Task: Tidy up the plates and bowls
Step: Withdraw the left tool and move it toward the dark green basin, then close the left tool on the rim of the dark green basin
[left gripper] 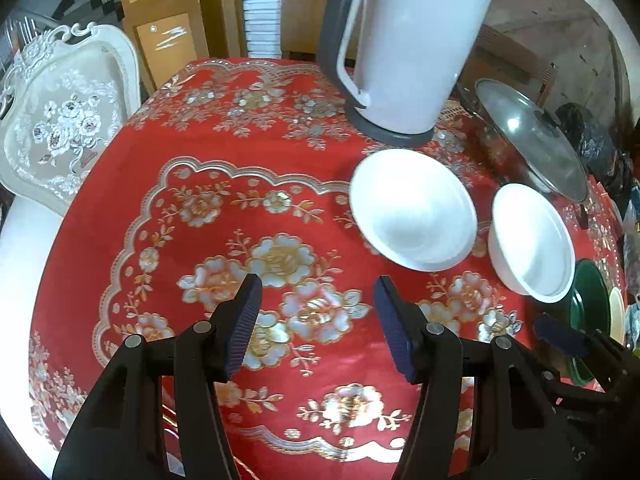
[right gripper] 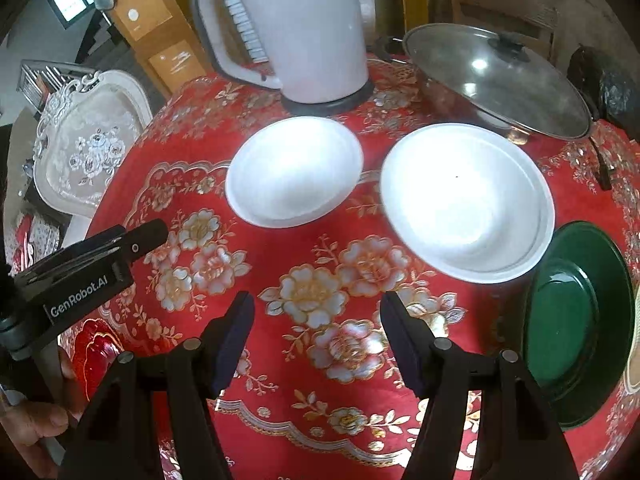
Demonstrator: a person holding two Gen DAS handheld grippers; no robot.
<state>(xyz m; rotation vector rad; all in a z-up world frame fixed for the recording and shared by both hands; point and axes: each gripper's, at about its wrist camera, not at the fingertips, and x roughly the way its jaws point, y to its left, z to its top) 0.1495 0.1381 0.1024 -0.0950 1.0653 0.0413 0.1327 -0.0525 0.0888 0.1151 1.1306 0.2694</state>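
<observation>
Presently two glossy white round bowls (right gripper: 294, 172) (right gripper: 466, 202) are sitting apart on floral red cloth (right gripper: 320, 320); green plate (right gripper: 580, 320), possibly enamel, beside. Both grippers (left gripper: 318, 320) (right gripper: 318, 336) are gaping half-open, gripping nothing.

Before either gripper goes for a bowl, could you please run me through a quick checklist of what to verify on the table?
1. Left gripper empty, jaws apart: ok.
2. Right gripper empty, jaws apart: ok.
3. Both white bowls upright and empty, the left bowl and the right bowl standing apart on the tablecloth: ok.
4. Room around the bowls: not ok; the kettle and the lidded pan stand close behind them, and the green plate sits close beside the right bowl.
5. Whether the right bowl is a single bowl or two nested: cannot tell.
6. Grippers clear of each other: ok.
</observation>
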